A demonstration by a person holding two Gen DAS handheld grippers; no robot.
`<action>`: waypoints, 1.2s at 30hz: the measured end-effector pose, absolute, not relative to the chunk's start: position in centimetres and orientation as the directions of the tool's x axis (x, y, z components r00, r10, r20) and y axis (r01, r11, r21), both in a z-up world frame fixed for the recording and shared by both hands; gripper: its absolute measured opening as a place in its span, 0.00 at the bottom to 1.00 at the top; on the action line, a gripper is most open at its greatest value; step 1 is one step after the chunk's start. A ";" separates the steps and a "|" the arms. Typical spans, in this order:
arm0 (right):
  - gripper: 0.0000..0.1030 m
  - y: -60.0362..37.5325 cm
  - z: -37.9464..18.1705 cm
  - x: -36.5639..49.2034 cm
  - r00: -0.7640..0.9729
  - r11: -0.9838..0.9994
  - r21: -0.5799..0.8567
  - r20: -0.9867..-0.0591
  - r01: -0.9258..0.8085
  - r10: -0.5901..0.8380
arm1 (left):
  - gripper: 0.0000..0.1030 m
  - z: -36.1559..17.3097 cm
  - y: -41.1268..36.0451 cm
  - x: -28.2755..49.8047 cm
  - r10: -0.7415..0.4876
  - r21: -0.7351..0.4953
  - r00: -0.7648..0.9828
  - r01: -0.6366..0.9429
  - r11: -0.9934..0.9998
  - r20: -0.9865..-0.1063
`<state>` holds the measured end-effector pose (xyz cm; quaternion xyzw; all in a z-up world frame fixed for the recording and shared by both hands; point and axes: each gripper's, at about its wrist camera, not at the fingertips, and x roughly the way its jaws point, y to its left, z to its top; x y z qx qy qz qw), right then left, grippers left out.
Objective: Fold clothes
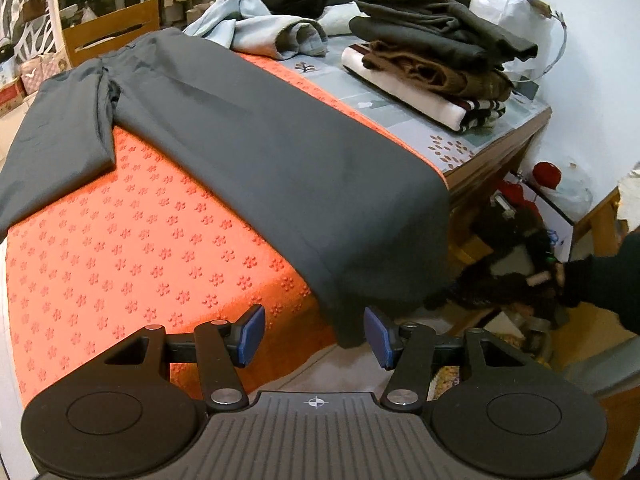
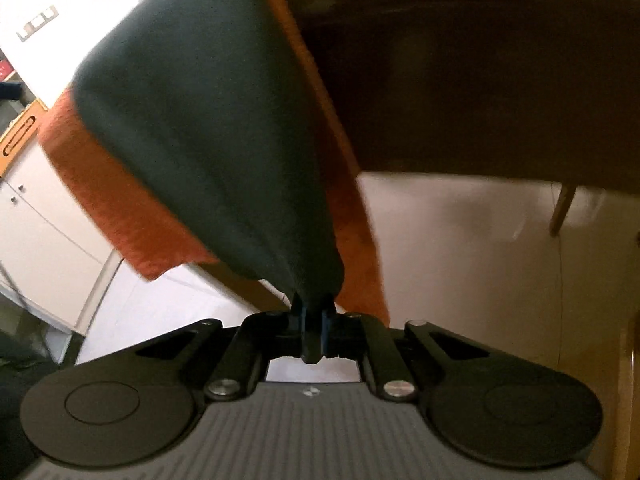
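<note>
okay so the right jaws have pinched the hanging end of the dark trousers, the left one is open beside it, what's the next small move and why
Probably close the left gripper on the hem of the dark trousers that hangs between its open jaws. The right gripper is already shut on the other part of that hanging end, below the edge of the orange mat. With both corners held, the leg end could be lifted evenly and folded up toward the waist.

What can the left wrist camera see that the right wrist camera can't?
Only the left wrist view shows the whole tabletop: the stack of folded clothes, the crumpled light blue garment, and the left tool standing open beside the hanging hem, gripping nothing.

Only the right wrist view shows the right tool shut on the bottom edge of the dark grey trousers, plus the table's underside.

Both show the trousers draped over the table edge on the orange mat.
</note>
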<state>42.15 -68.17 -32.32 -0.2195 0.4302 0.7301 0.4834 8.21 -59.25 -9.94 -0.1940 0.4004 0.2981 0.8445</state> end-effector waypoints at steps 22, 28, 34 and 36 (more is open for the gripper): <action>0.07 -69.5 -4.8 41.4 -0.603 -0.272 0.635 -0.386 -0.722 0.698 | 0.61 -5.5 -56.6 3.4 0.400 -0.156 0.595 -0.670 0.726 -0.697; 0.07 -58.3 -3.2 40.9 -0.550 -0.174 0.677 -0.391 -0.715 0.738 | 0.63 -4.2 -52.7 1.7 0.459 -0.133 0.616 -0.678 0.723 -0.640; 0.07 -45.2 -5.2 39.1 -0.446 0.015 0.641 -0.550 -0.767 0.707 | 0.63 -4.8 -47.7 1.4 0.455 -0.117 0.626 -0.659 0.743 -0.634; 0.07 -42.0 -6.7 38.8 -0.416 0.073 0.620 -0.605 -0.782 0.679 | 0.64 -5.0 -46.2 1.4 0.448 -0.123 0.630 -0.655 0.746 -0.634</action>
